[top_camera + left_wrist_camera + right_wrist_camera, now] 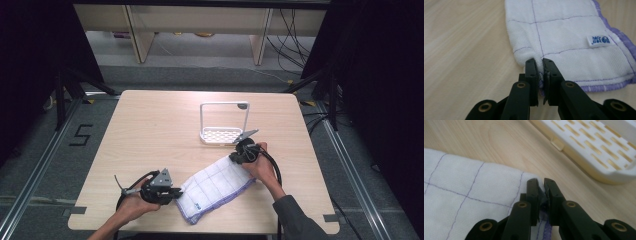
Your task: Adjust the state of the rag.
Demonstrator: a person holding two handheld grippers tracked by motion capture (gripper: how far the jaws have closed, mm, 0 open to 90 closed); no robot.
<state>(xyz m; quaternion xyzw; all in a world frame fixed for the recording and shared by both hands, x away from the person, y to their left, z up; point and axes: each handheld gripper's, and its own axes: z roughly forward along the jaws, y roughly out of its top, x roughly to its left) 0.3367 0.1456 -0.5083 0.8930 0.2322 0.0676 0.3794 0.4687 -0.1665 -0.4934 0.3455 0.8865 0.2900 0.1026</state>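
Observation:
A folded white cloth with thin purple grid lines and a purple hem lies on the wooden table near its front edge. My left gripper is at the cloth's near-left corner, shut on the cloth; the fabric is pinched between its black jaws. My right gripper is at the far-right corner, also shut on the cloth, with the hem bunched between its jaws. A small blue-lettered label is sewn near the purple hem.
A white plastic rack with a slotted base and an upright frame stands just behind the right gripper. Black cables trail from both grippers. Bare wood stretches to the left and back of the table.

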